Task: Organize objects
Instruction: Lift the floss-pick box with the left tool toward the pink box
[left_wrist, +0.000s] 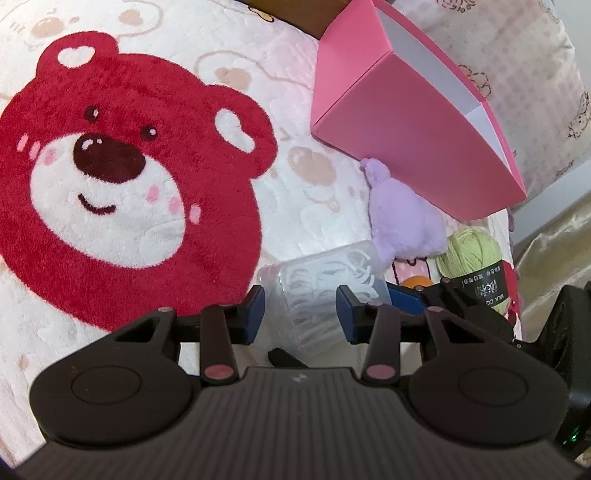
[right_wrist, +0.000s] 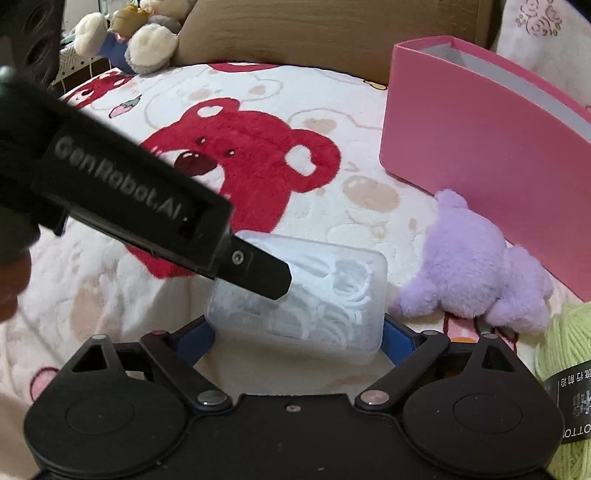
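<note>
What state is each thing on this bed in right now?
Clear plastic box: closed, lying on the blanket, between both grippers' fingers.
Pink box: open-topped, upright.
Purple plush: lying beside the pink box.
Green yarn: wound, labelled.
Left gripper: open.
Right gripper: open.

We see a clear plastic box (right_wrist: 306, 295) of white loops, possibly hair ties, lying near us on the bed. Right of it lie a purple plush (right_wrist: 476, 269) and green yarn (right_wrist: 569, 332); an open pink box (right_wrist: 480, 136) stands beyond.
</note>
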